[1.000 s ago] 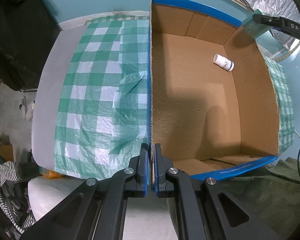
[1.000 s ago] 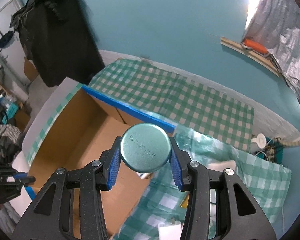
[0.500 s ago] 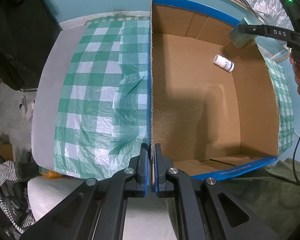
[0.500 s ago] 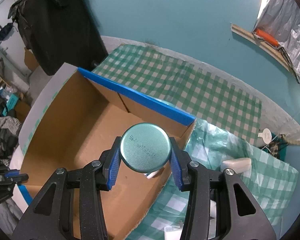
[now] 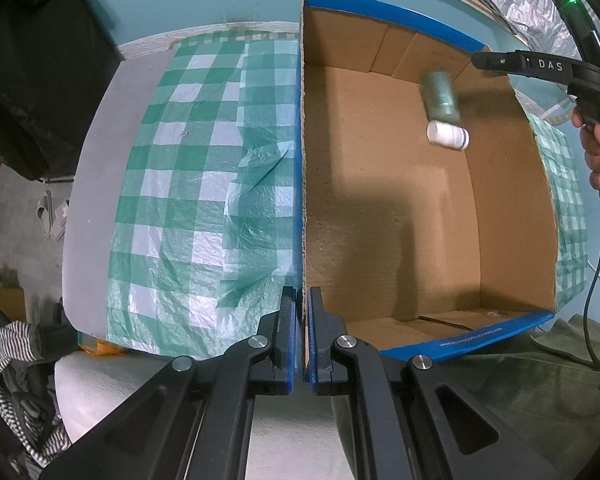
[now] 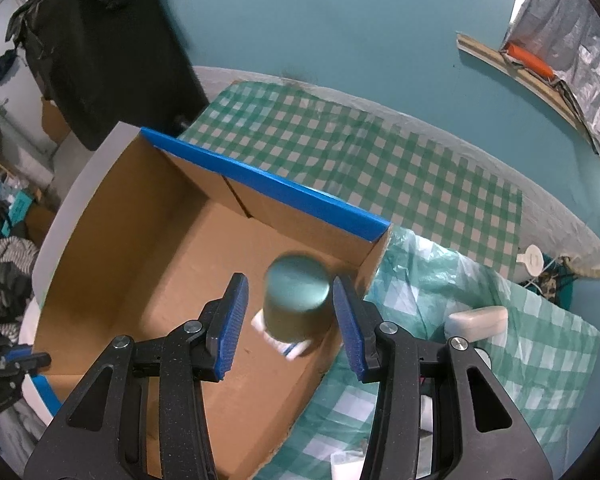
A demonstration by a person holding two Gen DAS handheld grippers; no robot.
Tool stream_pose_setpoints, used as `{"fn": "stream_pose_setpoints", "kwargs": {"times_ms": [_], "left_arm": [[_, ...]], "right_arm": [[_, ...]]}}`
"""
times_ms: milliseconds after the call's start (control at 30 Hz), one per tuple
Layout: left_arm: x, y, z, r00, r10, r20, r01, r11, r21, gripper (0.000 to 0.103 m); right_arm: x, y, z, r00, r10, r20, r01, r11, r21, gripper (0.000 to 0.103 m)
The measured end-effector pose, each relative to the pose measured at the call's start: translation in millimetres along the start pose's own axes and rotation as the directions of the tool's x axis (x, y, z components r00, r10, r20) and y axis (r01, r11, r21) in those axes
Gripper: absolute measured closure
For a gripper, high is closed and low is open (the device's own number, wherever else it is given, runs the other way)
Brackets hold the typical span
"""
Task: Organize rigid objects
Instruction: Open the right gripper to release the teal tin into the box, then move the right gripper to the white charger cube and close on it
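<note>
My left gripper (image 5: pixel 303 300) points straight down and is shut on the left wall of the open cardboard box (image 5: pixel 380 208) with blue-taped rims. My right gripper (image 6: pixel 289 282) hangs over the box's far right corner, open. A teal metal can (image 6: pixel 296 300) is blurred below its blue pads, loose and touching neither. In the left wrist view the can (image 5: pixel 440 96) lies just above a small white bottle (image 5: pixel 448 135) on the box floor. A hand (image 5: pixel 596 152) holds the right gripper's handle at the right edge.
The box (image 6: pixel 140 260) stands on a green-and-white checked cloth (image 5: pixel 188 160) over a grey table. A white oblong case (image 6: pixel 476 318) and other small white items (image 6: pixel 424 412) lie on the cloth right of the box. Olive fabric (image 5: pixel 520 380) lies at the box's near side.
The right gripper sank toward the box, then its jaws spread and let go of the teal can, which now drops beside the white bottle. The left gripper kept its hold on the wall.
</note>
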State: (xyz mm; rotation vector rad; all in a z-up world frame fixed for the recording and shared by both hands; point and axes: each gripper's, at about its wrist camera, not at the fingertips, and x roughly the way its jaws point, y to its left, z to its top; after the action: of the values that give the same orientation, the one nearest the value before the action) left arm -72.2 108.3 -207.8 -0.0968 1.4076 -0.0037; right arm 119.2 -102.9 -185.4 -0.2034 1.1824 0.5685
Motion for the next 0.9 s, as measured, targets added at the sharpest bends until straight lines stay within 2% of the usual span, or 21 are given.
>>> {"fn": "stream_pose_setpoints", "kwargs": {"times_ms": [667, 900], "left_arm": [[2, 0, 1, 1.0, -0.004, -0.003, 0.004, 1.0, 0.011, 0.098], [1, 0, 1, 1.0, -0.002, -0.002, 0.003, 1.0, 0.011, 0.098]], "right_arm": [[-37, -2, 0, 0.999, 0.002, 0.053, -0.004, 1.0, 0.03, 0.052], [-54, -13, -8, 0.997, -0.024, 0.067, 0.02, 0.998, 0.058, 0.049]]}}
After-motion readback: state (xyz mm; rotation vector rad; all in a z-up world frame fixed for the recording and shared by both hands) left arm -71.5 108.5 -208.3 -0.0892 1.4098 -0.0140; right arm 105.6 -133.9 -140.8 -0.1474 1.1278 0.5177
